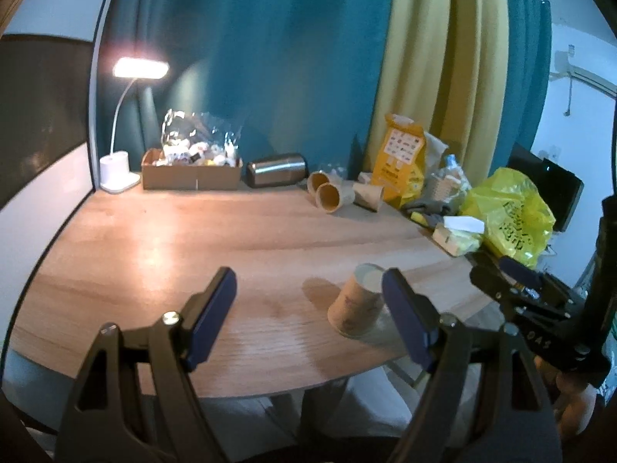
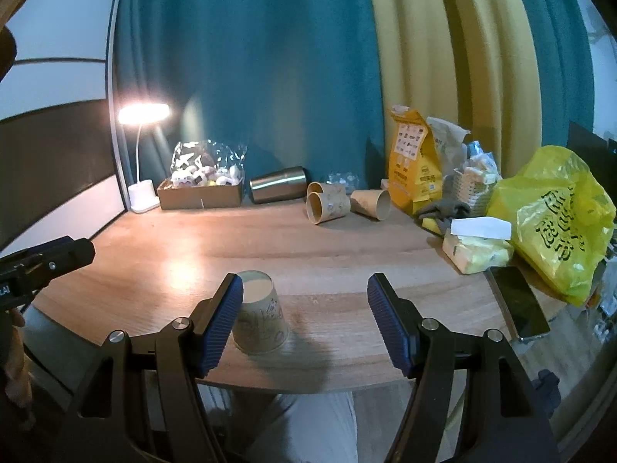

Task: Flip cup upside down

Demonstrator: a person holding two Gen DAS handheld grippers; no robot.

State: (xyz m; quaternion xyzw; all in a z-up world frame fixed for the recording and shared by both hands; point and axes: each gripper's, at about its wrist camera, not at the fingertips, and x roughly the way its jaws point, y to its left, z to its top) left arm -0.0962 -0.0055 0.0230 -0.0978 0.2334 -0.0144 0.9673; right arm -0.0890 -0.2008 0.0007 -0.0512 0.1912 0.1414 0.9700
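Note:
A tan paper cup (image 1: 356,303) stands upside down on the wooden table (image 1: 154,239), rim down and white base up, near the front edge. It also shows in the right wrist view (image 2: 260,318). My left gripper (image 1: 308,318) is open and empty; the cup sits just beside its right finger (image 1: 408,320). My right gripper (image 2: 304,322) is open and empty; the cup sits just inside its left finger (image 2: 221,324). The right gripper also shows in the left wrist view (image 1: 516,281), to the right of the cup.
Along the back stand a lit desk lamp (image 2: 142,115), a cardboard box of snacks (image 2: 200,193), a lying steel tumbler (image 2: 277,185) and three lying paper cups (image 2: 327,204). At the right are a yellow bag (image 2: 555,220), a tissue pack (image 2: 476,250) and a phone (image 2: 518,301).

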